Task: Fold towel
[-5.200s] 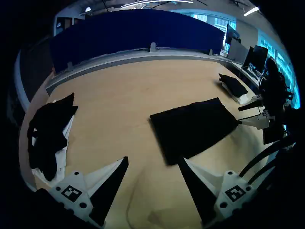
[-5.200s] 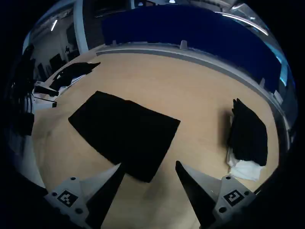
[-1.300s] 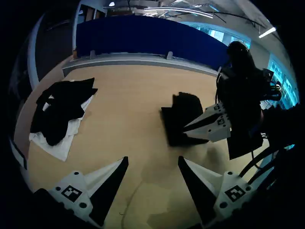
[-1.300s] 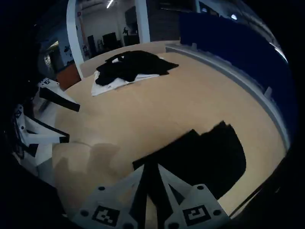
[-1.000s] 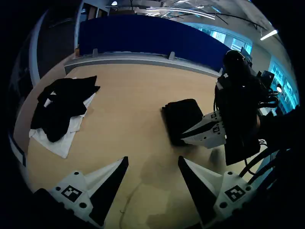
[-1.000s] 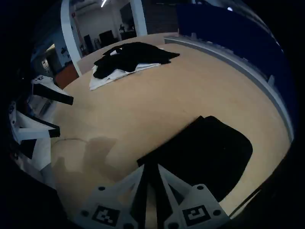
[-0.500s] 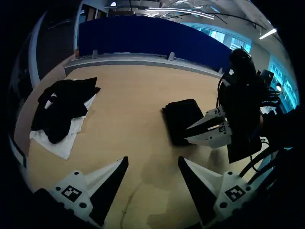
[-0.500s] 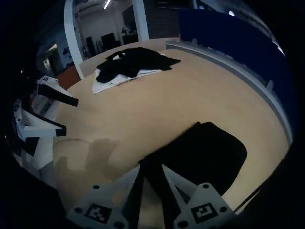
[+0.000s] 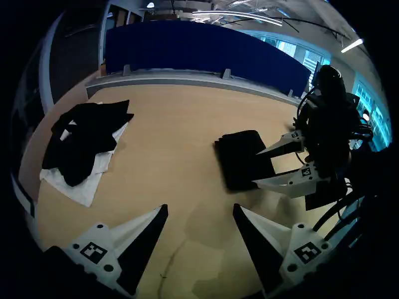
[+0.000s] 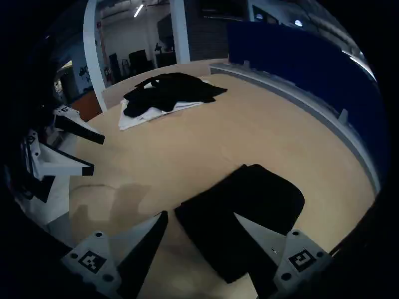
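The table (image 9: 164,124) fills the middle of both views, and its size is the first risk. In the right gripper view its edge curves past close to the lower right of the towel, so a careless push that way could slide the cloth towards the drop.

The heap of dark and white cloths (image 9: 82,142) sits at the left of the left gripper view and at the upper centre of the right gripper view (image 10: 164,97). It is well apart from your work and unlikely to interfere.

The towel (image 9: 242,157) lies right of centre in the left gripper view, a compact dark block. In the right gripper view it sits at lower centre (image 10: 249,209), with a rounded, puffy far end (thick folds like that tend to spring back). I judge the fold as done or nearly so.

Your right gripper (image 10: 199,215) is spread wide with nothing in it, its fingers flanking the towel's near edge. I cannot tell whether they touch the cloth. If you pull away low, a fingertip could catch the top layer and peel the fold open, so lift before you retreat.

Your left gripper (image 9: 199,207) is equally wide, empty and well clear at bottom centre. A hasty sweep across could nudge the towel askew.
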Motion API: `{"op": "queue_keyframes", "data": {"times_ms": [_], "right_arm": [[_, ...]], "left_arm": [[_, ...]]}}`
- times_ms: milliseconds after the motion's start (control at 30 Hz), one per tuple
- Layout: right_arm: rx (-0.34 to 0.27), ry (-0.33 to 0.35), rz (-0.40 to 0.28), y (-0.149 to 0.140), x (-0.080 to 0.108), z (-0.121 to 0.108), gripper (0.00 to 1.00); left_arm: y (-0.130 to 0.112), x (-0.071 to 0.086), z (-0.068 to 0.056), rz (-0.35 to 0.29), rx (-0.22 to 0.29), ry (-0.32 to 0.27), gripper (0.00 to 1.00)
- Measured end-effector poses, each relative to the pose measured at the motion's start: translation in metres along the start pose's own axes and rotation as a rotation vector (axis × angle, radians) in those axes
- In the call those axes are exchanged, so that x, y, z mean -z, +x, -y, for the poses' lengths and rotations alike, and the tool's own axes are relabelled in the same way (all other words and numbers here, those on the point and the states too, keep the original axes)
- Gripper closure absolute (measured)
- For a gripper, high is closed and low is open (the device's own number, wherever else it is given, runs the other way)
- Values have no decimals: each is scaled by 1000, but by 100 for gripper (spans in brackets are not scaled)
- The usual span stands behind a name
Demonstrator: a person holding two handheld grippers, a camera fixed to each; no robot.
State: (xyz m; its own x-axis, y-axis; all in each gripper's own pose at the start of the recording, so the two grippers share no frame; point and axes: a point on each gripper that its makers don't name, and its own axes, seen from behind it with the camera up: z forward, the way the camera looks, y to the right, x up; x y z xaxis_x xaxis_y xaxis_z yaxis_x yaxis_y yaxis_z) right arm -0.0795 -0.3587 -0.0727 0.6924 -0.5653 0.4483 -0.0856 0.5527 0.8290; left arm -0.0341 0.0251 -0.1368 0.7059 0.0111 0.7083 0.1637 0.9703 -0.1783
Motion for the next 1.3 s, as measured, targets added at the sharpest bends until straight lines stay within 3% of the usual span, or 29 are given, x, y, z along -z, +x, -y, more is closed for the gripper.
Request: {"op": "queue_keyframes", "data": {"times_ms": [300, 700, 967, 1067, 1300], "right_arm": [[-10, -39, 6, -10, 12, -10, 8], [-72, -137, 45, -53, 44, -37, 8], [-82, -167, 83, -77, 45, -42, 9], [-82, -169, 94, -82, 42, -41, 16], [-83, -181, 119, -94, 38, -43, 46]], "left_arm": [[2, -2, -5, 0, -2, -5, 3], [4, -4, -10, 1, -10, -12, 3], [7, -5, -13, 0, -12, -18, 3], [7, -5, -14, 0, -14, -19, 3], [8, -5, -14, -1, -12, -19, 3]]}}
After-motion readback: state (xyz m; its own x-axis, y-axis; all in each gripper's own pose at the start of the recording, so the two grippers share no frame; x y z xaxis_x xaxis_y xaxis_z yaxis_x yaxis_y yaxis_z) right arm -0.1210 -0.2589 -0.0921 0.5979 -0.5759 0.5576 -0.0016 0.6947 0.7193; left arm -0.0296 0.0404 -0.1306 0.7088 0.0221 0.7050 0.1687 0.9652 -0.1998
